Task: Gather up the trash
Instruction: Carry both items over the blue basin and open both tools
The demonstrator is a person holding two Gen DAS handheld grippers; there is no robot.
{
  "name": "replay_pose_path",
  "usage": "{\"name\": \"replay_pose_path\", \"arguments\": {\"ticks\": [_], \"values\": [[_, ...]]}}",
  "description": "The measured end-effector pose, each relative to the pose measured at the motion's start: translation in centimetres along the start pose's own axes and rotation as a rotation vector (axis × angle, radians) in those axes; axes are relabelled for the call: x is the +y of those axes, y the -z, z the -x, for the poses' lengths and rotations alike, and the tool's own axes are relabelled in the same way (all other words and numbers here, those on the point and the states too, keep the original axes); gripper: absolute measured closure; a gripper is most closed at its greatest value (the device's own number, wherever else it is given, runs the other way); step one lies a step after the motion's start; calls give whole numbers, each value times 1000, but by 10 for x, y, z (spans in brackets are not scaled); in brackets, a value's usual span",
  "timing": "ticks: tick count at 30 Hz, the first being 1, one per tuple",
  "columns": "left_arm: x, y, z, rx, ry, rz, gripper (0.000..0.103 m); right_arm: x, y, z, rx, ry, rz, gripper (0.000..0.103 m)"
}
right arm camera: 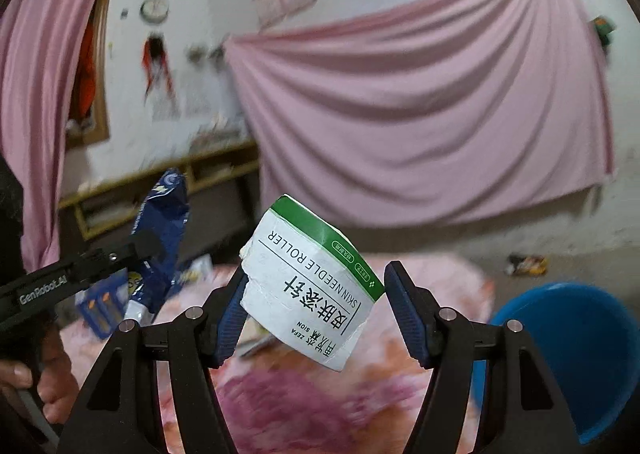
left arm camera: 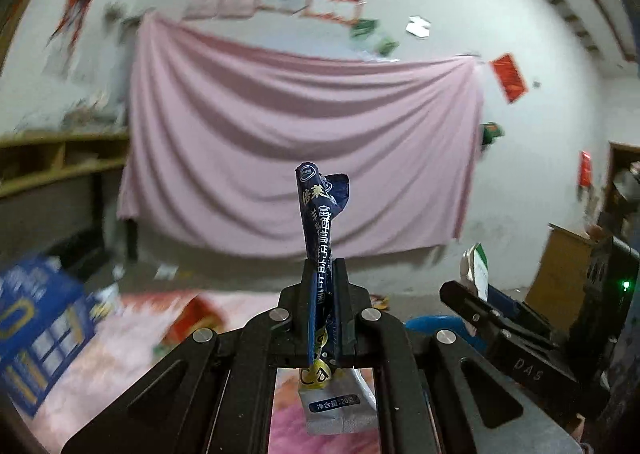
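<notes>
Blue crinkled foil wrapper (left arm camera: 320,238) stands pinched upright in the clenched left gripper (left arm camera: 324,286), frame centre; the right gripper (right arm camera: 316,294), spread wide, has a torn white-green carton (right arm camera: 308,286) against its left finger.

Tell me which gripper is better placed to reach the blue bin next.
Right, probably. The bin lies close to the right gripper, low on its right side. From the left gripper, shut on the wrapper, the bin shows only behind the right gripper.
</notes>
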State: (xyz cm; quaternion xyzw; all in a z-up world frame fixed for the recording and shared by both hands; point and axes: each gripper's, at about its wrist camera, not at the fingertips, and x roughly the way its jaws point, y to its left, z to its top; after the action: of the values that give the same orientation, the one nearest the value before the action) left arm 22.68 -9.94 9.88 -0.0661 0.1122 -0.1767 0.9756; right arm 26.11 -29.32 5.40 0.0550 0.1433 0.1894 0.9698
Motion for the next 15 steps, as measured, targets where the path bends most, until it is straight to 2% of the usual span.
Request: {"name": "replay_pose_path", "arguments": {"ticks": [3, 8, 12, 15], "values": [[-26, -10, -10, -15, 55, -42, 99, -25, -9, 26, -104, 75, -17, 38], [-73, -11, -50, 30, 146, -84, 98, -61, -14, 53, -175, 189, -36, 38], [-106, -5, -89, 135, 193, -77, 98, -93, -12, 61, -172, 257, -92, 38], [-126, 3, -120, 241, 211, -55, 98, -118, -9, 62, -132, 305, -140, 38]]}}
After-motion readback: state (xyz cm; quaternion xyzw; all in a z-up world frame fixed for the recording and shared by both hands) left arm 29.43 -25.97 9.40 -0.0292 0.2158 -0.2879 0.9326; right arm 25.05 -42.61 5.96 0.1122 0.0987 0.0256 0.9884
